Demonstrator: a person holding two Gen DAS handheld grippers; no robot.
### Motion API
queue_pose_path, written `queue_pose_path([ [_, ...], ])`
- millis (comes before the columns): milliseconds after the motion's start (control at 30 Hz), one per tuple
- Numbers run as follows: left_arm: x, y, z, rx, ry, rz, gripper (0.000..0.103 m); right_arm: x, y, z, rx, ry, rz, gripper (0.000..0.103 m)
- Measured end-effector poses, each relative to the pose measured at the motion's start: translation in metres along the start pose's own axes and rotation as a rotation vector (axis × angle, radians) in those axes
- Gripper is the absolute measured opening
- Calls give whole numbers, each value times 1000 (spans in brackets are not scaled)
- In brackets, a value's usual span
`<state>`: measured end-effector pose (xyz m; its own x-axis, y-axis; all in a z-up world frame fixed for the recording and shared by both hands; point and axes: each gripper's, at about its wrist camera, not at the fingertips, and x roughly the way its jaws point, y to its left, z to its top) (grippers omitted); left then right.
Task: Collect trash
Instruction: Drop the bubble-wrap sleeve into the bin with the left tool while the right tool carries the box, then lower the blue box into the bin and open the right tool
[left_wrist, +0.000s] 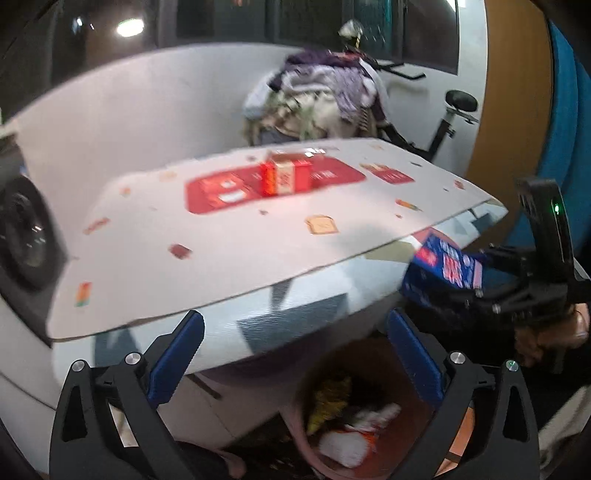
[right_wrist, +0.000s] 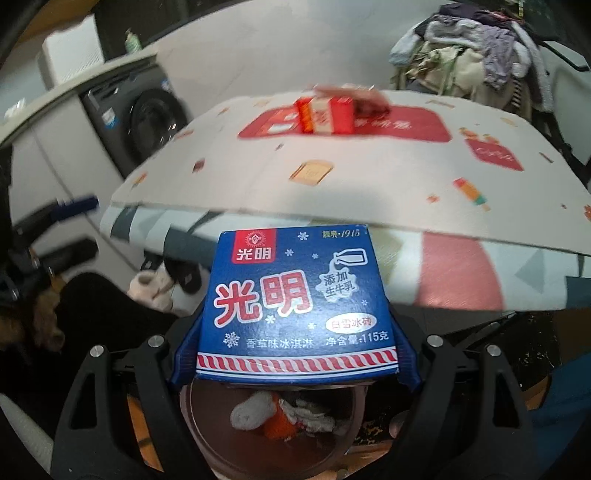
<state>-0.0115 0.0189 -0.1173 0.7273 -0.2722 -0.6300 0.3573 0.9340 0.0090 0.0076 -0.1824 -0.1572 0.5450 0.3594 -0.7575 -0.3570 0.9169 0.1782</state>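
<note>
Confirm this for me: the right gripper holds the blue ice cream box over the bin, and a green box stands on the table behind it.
Not quite: the box on the table is red, not green, as the right wrist view shows. The rest holds: the right gripper grips the blue ice cream box above the bin.

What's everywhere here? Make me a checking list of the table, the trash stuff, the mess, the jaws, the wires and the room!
Surface: table under a printed white sheet, patterned cloth below.
Job's things: blue ice cream box in the right gripper above the trash bin; red carton stands on the table.
Clutter: wrappers in the bin.
Grippers: left gripper jaws wide, empty; right jaws closed on the box.
Cables: nothing seen.
Surroundings: washing machine, clothes pile, exercise bike.
</note>
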Motion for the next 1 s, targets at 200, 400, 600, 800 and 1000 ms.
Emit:
queue_pose_path([
  [200, -2, 2, -10, -7, -4, 65, 97, 9, 21, -7, -98, 36, -8, 82],
  [400, 1, 14, -16, -84, -2, 51, 97, 21, 26, -9, -131, 88, -14, 82],
  [600, 1, 23, -18, -132, 5, 47, 97, 26, 22, -11, -116, 116, -12, 82],
  [800, 0, 22, -18, -123, 9, 50, 97, 30, 21, -12, -114, 141, -15, 83],
  [1000, 1, 23, -18, -133, 12, 53, 97, 32, 21, -12, -112, 149, -37, 97],
])
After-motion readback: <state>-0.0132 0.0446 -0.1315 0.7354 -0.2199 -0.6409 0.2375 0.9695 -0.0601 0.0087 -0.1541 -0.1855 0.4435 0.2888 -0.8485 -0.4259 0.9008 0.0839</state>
